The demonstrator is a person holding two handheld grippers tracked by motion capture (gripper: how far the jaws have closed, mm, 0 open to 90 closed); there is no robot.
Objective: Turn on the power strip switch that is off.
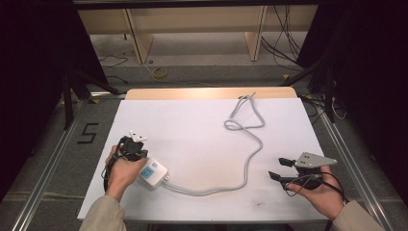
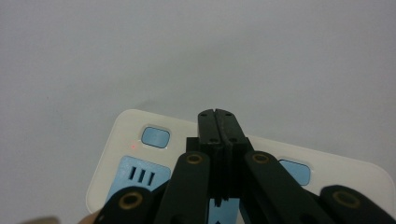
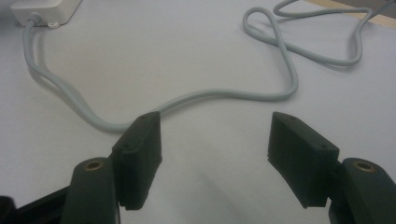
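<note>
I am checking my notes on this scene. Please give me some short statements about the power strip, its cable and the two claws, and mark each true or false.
1. The left claw is shut, above the power strip. True.
2. The right claw is clamped on the grey cable. False: its jaws stand open, nothing between them.
3. The cable runs from the power strip across the white table toward its far edge. True.
4. The power strip lies near the right claw. False: it lies by the left hand.
</note>
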